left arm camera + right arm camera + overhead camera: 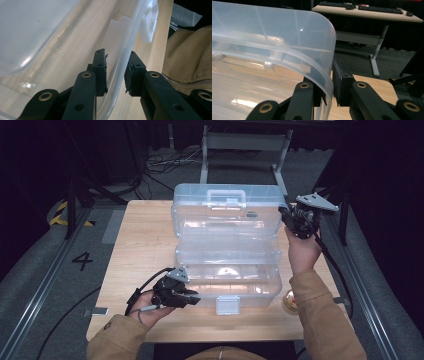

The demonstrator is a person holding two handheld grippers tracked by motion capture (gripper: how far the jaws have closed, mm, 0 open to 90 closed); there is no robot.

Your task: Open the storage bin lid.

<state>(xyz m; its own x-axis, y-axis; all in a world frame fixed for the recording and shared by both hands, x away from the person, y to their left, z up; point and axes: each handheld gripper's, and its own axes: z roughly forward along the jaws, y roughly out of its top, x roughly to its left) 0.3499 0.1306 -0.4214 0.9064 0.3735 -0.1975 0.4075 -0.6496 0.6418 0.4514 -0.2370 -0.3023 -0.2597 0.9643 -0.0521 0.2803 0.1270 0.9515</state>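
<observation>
I squeeze the front wall of the clear box (227,285) between my left gripper (116,75) fingers. My right gripper (328,91) fingers pinch the edge of its open lid (287,37). The box sits on the tabletop (145,235) between both grippers.

One readable sign: black numeral "4" (82,260), painted on grey carpeted floor (40,265) left of light wooden table (140,245). No legible writing elsewhere, on clear plastic toolbox (227,245) included.
</observation>
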